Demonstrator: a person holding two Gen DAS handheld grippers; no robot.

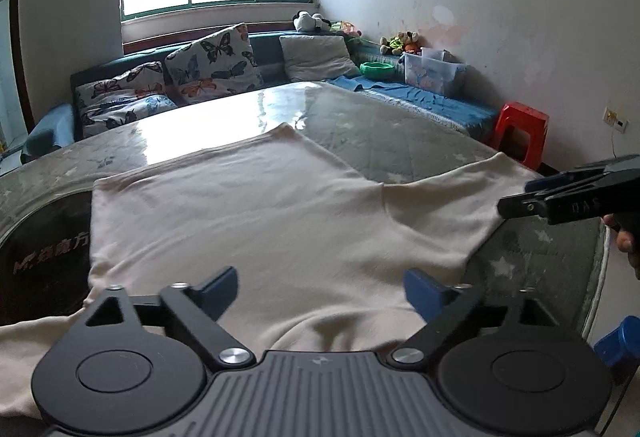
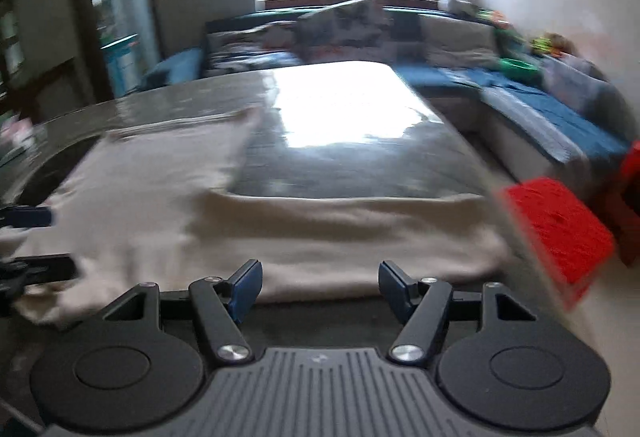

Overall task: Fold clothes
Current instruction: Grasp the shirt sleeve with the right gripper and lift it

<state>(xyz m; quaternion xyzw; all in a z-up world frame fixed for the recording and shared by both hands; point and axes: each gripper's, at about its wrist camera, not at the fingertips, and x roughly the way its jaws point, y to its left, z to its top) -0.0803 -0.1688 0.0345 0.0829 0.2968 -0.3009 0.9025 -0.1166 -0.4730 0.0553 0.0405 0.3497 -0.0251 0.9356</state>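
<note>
Spreading looks finished: with left gripper (image 1: 320,287) and right gripper (image 2: 320,287) both agape and empty, you must next pinch the cream garment (image 1: 248,205) lying just ahead.

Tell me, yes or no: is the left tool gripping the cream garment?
No. The left tool stands open above the cream garment, pinching nothing.

Home living room; cushioned sofa (image 1: 224,65), stuffed toys (image 1: 404,42).

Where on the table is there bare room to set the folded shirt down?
The far half of the table is bare, from the shirt's far edge out to the sofa cushions. A smaller bare strip lies at the near right corner beside the sleeve. The near side is covered by the shirt, with both tongs over it.
</note>
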